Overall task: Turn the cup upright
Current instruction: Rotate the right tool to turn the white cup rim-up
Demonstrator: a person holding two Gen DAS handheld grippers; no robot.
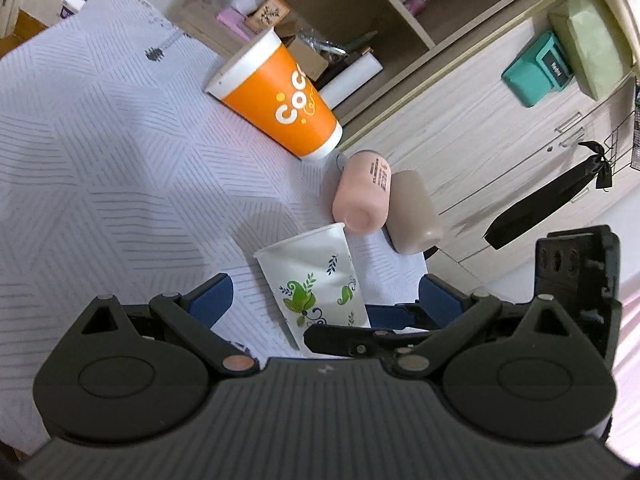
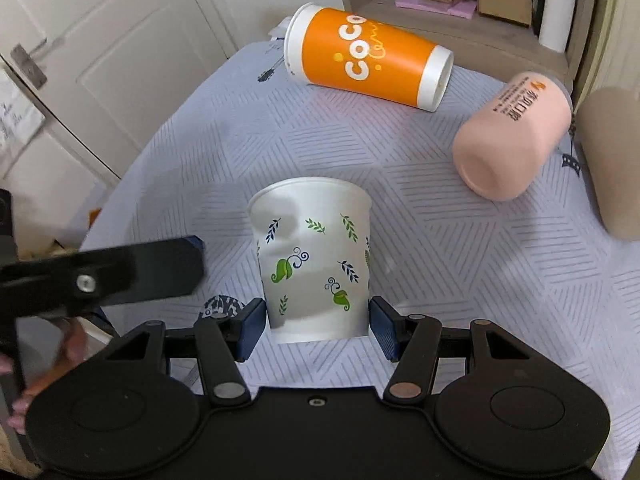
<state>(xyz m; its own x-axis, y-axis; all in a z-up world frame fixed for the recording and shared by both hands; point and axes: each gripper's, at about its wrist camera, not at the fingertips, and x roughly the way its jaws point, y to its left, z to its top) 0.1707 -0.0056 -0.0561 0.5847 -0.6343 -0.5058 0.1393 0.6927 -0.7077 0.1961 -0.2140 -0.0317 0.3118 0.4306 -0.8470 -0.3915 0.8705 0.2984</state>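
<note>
Striped quilted cloth (image 2: pixel 460 248) carries a thin, dented leaf-print paper cup (image 2: pixel 316 260), pinched by the right gripper (image 2: pixel 318 330); left gripper (image 1: pixel 326 300) gapes wide.

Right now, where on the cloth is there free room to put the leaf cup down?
Bare cloth lies left of the leaf cup, from the orange cup toward the door side. The right is crowded: pink cup and beige cup lie together.

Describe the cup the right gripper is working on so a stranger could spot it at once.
On the striped tablecloth, look nearest the camera, between the right gripper's blue pads. The white paper cup there has green leaf prints; the orange cup and pink cup lie farther back.
</note>
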